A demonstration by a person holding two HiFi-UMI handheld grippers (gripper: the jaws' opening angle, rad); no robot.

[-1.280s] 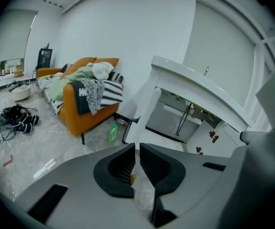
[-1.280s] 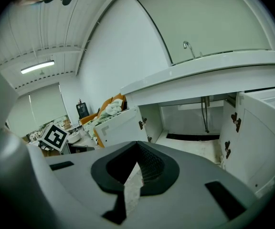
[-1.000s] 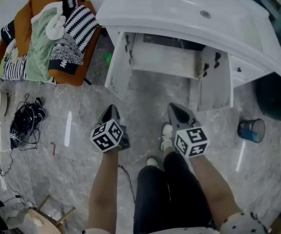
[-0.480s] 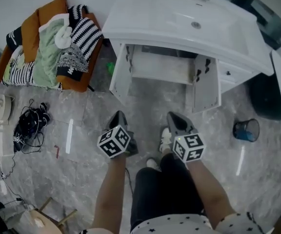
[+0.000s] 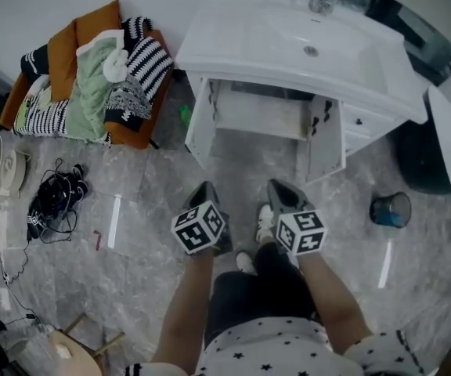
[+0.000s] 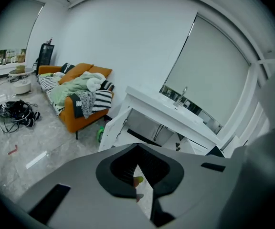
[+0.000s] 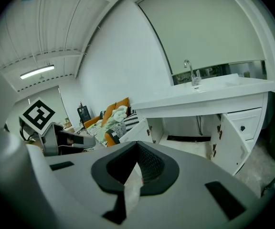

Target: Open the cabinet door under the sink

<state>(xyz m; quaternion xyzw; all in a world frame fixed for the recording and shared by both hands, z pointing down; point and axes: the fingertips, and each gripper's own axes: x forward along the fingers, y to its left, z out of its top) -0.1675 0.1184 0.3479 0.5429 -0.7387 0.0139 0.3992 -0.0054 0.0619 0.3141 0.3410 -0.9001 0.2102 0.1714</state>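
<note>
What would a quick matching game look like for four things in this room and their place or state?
1 cabinet doors
2 sofa
3 blue bucket
4 black cables

A orange, piled with blankets
B swung open under the sink
C tangled on the floor, far left
D standing on the floor, far right

Pairs: 1-B, 2-A, 3-D, 4-C

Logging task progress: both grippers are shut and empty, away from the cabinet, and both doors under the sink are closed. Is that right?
No. Both doors under the sink, the left door and the right door, stand open, as the head view shows. The rest holds: the left gripper and right gripper are shut and empty, away from the cabinet.
</note>
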